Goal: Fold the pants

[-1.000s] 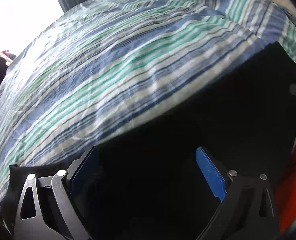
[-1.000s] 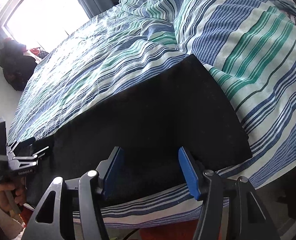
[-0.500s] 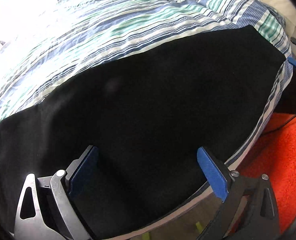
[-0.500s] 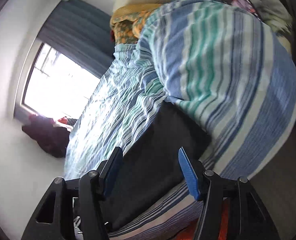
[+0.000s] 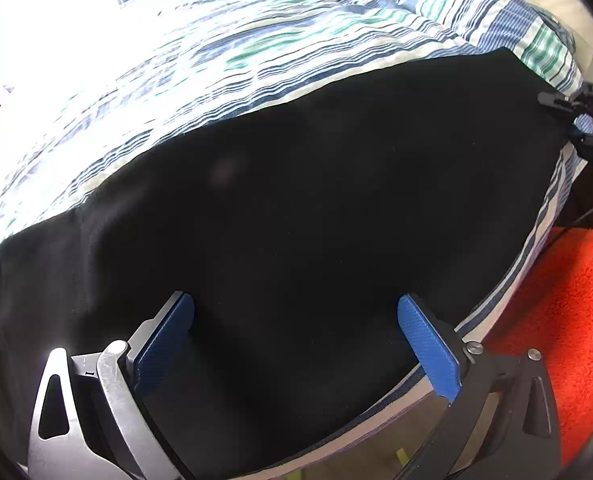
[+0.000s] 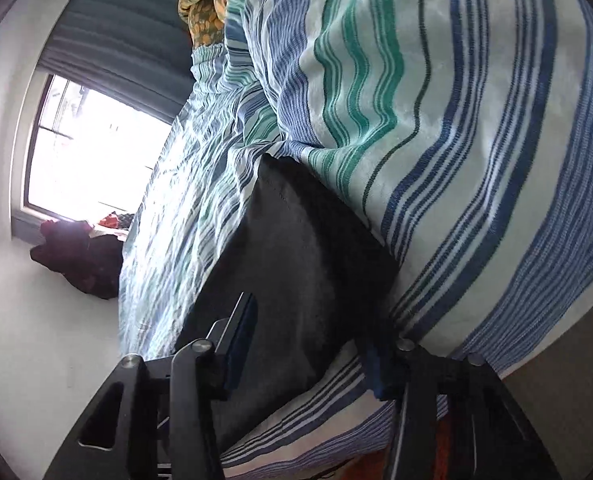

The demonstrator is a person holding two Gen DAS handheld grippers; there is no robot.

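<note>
A: Left gripper (image 5: 296, 320)?
B: Jaws wide apart over the black pants (image 5: 316, 200), gripping nothing.
A: Right gripper (image 6: 308, 340)?
B: Jaws just been closing, pants' end between them; can't tell if pinched. Pants flat along striped bedsheet (image 6: 476, 120); window (image 6: 92, 152) at 10 o'clock.

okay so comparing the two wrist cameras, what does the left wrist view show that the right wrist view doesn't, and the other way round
Only the left wrist view: the orange rug beside the bed, the right gripper at the far end of the black pants, and the left gripper with its jaws wide apart over the cloth.

Only the right wrist view: the window, the dark curtain, an orange patterned cloth and a dark heap under the window.

Both: the pants lying flat on the striped bedspread.
</note>
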